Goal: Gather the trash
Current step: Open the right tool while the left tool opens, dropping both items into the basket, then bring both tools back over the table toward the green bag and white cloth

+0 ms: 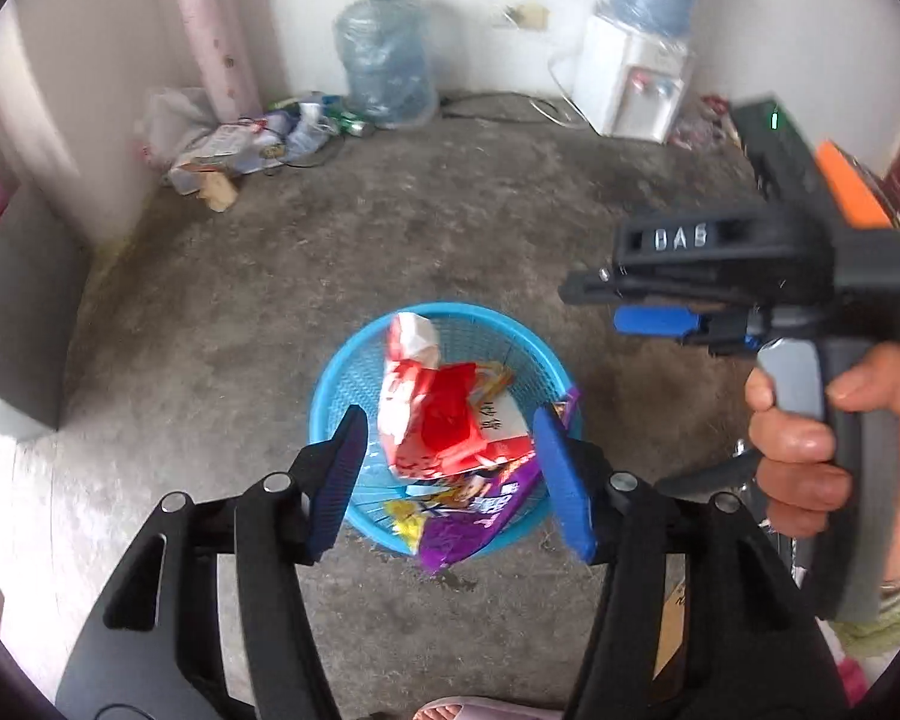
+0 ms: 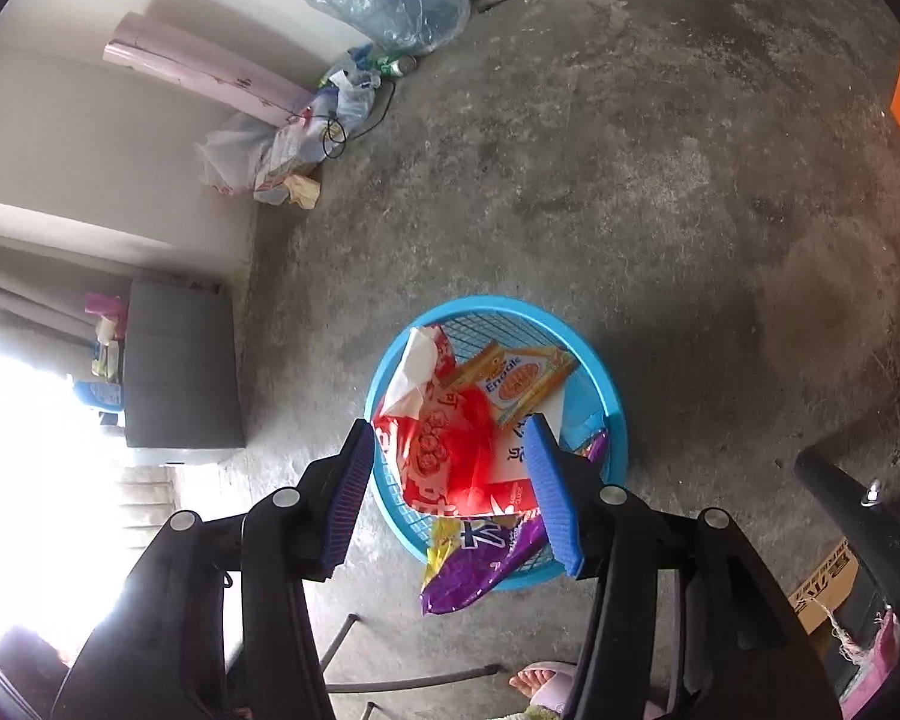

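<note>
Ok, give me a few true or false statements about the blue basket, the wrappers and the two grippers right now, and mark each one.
1. The blue basket stands on the concrete floor. True.
2. The basket is empty. False: it holds wrappers, among them a red and white bag and a biscuit packet.
3. The purple wrapper hangs over the basket's near rim. True.
4. The left gripper is clamped on the red and white bag. False: its jaws stand apart above the basket, pressing on nothing.
5. The right gripper is open. True.
6. The large water jug lies inside the basket. False: it stands by the far wall.
</note>
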Tool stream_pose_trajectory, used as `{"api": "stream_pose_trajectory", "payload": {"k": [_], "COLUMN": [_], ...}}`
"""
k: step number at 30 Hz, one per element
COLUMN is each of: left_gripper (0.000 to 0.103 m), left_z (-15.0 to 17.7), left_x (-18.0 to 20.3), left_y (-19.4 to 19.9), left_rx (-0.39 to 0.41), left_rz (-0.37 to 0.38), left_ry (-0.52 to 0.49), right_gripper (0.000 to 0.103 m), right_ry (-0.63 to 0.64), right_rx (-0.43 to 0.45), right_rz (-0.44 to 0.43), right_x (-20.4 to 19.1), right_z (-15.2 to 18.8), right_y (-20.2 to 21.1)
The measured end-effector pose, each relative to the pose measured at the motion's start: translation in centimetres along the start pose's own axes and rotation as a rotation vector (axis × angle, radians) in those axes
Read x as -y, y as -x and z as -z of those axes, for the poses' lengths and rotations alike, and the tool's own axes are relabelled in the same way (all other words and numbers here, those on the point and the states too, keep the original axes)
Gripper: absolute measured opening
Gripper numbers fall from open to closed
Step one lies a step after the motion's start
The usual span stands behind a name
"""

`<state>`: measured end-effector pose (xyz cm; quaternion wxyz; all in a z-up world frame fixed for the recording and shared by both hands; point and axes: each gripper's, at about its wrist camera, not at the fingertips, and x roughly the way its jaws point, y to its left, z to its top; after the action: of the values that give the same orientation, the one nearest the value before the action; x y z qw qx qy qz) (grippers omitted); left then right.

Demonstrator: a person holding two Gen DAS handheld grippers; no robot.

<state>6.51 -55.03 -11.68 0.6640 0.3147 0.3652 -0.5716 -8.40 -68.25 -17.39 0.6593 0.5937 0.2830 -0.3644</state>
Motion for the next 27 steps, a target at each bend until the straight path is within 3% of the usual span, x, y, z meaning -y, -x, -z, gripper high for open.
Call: {"api": "stream_pose_trajectory", "payload": {"k": [6, 9, 10, 15, 20, 24, 27], "left_gripper": [0.058, 0.063, 0.064, 0.071, 0.072, 0.077, 0.079], "left_z": [0.7, 2.6, 3.6, 11.3, 19.6, 24.4, 27.8], "left_x": [-4.1, -6.3, -7.1, -11.7, -14.1, -15.2, -16.0], "left_y": [8.1, 13.8, 15.7, 24.8, 31.6, 36.5, 40.0], "left_rx": [0.102, 0.181, 0.205, 0.308, 0.331, 0.382, 0.416], "left_rz": [-0.036, -0.079, -0.097, -0.193, -0.355, -0.460, -0.545], "left_ry": [0.116, 0.181, 0.209, 0.470, 0.677, 0.763, 0.814], "right_gripper": [0.051, 0.052, 0.056, 0.070, 0.070, 0.073, 0.086], "right_ry": [0.097, 0.189, 0.232, 0.531, 0.787, 0.894, 0.995], "right_rx": [0.024, 0.039, 0.043, 0.092, 0.030, -0.079, -0.047], "right_rz": [-0.004, -0.006, -0.007, -0.038, -0.091, -0.203, -0.268], "right_x": [-2.2, -4.4, -5.4, -11.6, -16.6, -21.2, -24.7], "right_z": [1.2, 2.4, 3.0, 8.0, 14.0, 18.9, 22.7], "right_y": [0.4, 0.8, 1.0, 2.2, 2.6, 4.6, 7.4]}}
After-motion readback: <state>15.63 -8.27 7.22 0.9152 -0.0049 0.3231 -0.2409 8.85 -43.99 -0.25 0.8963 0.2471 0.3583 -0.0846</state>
